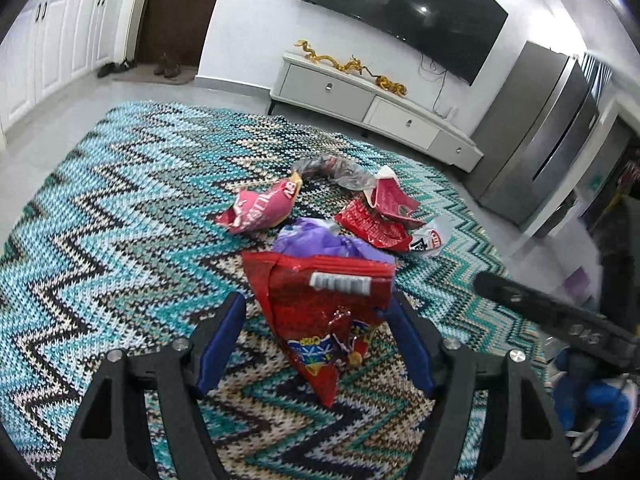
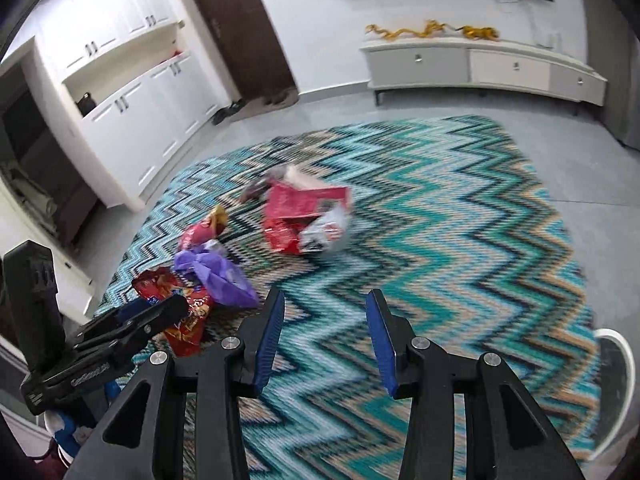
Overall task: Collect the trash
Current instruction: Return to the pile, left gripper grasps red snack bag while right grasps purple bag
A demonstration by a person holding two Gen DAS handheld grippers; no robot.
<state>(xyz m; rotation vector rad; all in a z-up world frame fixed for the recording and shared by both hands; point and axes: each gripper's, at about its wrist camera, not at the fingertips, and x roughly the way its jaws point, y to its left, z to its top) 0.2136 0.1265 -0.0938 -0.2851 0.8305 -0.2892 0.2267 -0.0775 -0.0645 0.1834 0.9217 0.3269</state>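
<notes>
A crumpled red snack bag [image 1: 320, 312] lies on the zigzag rug [image 1: 120, 220], between the blue-padded fingers of the left tool [image 1: 318, 312], which are spread wide to either side of it; whether the pads touch the foil cannot be told. Just behind the bag sits a purple plastic bag [image 1: 316, 240]. Farther back on the rug lie a pink wrapper [image 1: 264, 210], a flattened red packet [image 1: 376, 222] with a white wrapper [image 1: 434, 238] beside it, and a grey crumpled film [image 1: 336, 170]. The right tool [image 2: 325, 334] hangs over bare rug to the right of the litter, its fingers set wide and holding nothing. Beyond the rug stand a white TV cabinet [image 1: 372, 108], a wall-mounted television [image 1: 400, 12] and a steel refrigerator [image 1: 536, 136].
</notes>
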